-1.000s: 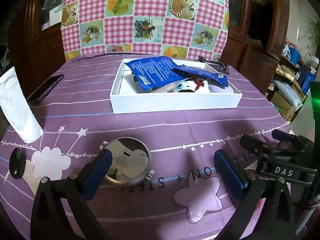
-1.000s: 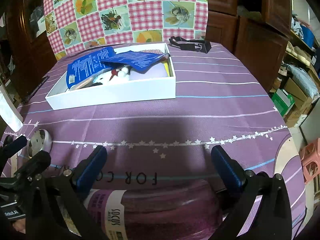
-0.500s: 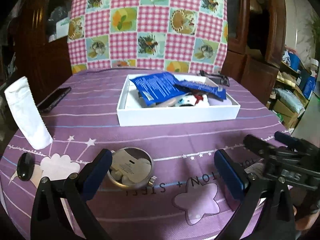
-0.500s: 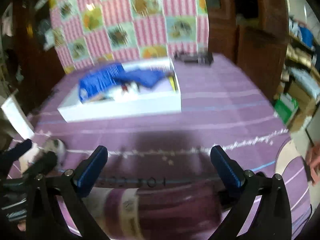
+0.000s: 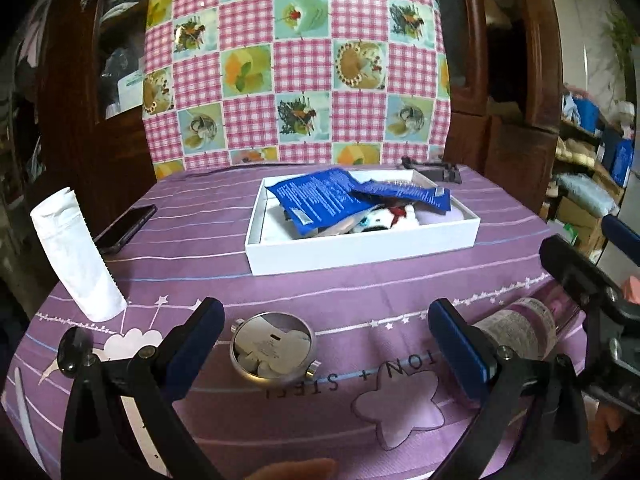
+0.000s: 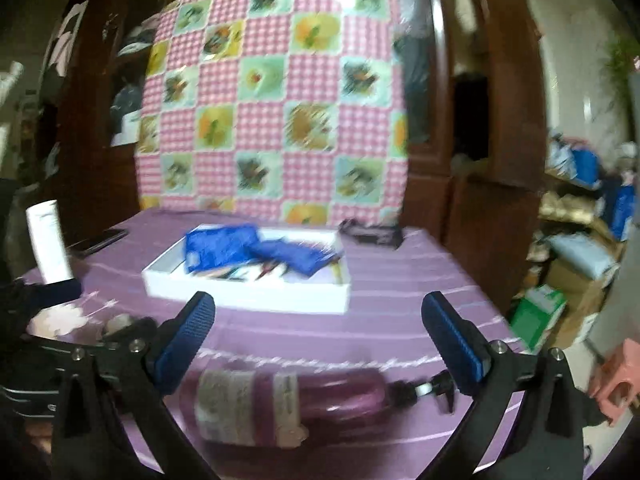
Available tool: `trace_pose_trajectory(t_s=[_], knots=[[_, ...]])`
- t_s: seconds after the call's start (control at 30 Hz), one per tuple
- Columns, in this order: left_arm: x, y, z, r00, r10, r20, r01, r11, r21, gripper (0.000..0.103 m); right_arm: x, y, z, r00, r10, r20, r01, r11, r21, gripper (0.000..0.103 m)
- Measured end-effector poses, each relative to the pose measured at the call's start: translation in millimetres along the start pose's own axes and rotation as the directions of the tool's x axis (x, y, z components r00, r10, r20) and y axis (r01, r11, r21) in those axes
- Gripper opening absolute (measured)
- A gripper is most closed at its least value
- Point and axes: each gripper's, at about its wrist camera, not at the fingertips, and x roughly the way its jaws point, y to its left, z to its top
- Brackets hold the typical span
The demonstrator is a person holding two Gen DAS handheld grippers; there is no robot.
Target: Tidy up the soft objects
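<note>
A white box point(image 5: 360, 250) point(image 6: 248, 298) sits mid-table holding blue pouches point(image 5: 316, 198) point(image 6: 224, 246) and a small white plush toy point(image 5: 390, 216). My left gripper point(image 5: 326, 344) is open above the near table edge, over a round metal tin point(image 5: 273, 350). My right gripper point(image 6: 318, 338) is open too, raised above a purple pump bottle point(image 6: 288, 404) point(image 5: 520, 330) that lies on its side on the cloth. Nothing is between either pair of fingers. The right wrist view is motion-blurred.
A white paper roll point(image 5: 76, 258) point(image 6: 48, 236) stands at the left, a dark phone point(image 5: 126, 228) beside it. A black strap object point(image 5: 434, 170) point(image 6: 370, 234) lies behind the box. Wooden cabinets and a checked cloth point(image 5: 296, 60) stand behind; cluttered shelves fill the right.
Both grippers have lifted and tilted up, so the box looks farther away. The purple bottle, close under the right gripper before, now lies fully in view below it.
</note>
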Motion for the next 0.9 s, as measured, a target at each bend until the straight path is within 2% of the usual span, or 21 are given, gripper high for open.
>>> trace_pose_trajectory(t_s=[0.2, 0.3, 0.43, 0.53, 0.6, 0.77, 0.9], knots=[[-5, 3, -2, 1.000, -0.017, 0.012, 0.017, 1.000, -0.019, 0.103, 5, -10, -5, 0.996, 0.054, -0.065, -0.051, 0.997, 0.055, 0.103], [-8, 5, -2, 1.000, -0.014, 0.015, 0.015, 0.999, -0.029, 0.103, 2, -12, -7, 0.997, 0.052, -0.053, -0.049, 0.997, 0.066, 0.103], [-13, 6, -4, 0.999, 0.036, -0.005, -0.036, 0.999, -0.031, 0.103, -5, -7, -9, 0.998, 0.062, -0.026, -0.060, 0.997, 0.046, 0.103], [-19, 7, -10, 1.000, 0.003, -0.021, -0.003, 0.999, -0.037, 0.103, -8, -3, -9, 0.996, 0.084, -0.027, -0.083, 0.996, 0.036, 0.103], [-22, 5, -16, 1.000, 0.004, -0.009, -0.004, 0.999, -0.032, 0.103, -9, 0, -9, 0.994, 0.102, -0.038, -0.100, 0.994, 0.038, 0.103], [-22, 5, -17, 1.000, 0.014, -0.013, -0.014, 1.000, -0.025, 0.103, -7, 4, -12, 0.995, 0.085, -0.059, -0.083, 0.996, 0.026, 0.103], [-20, 15, -18, 0.999, 0.026, -0.030, -0.028, 0.997, -0.069, 0.103, -4, 2, -13, 0.995, 0.072, -0.075, -0.069, 0.997, 0.035, 0.103]])
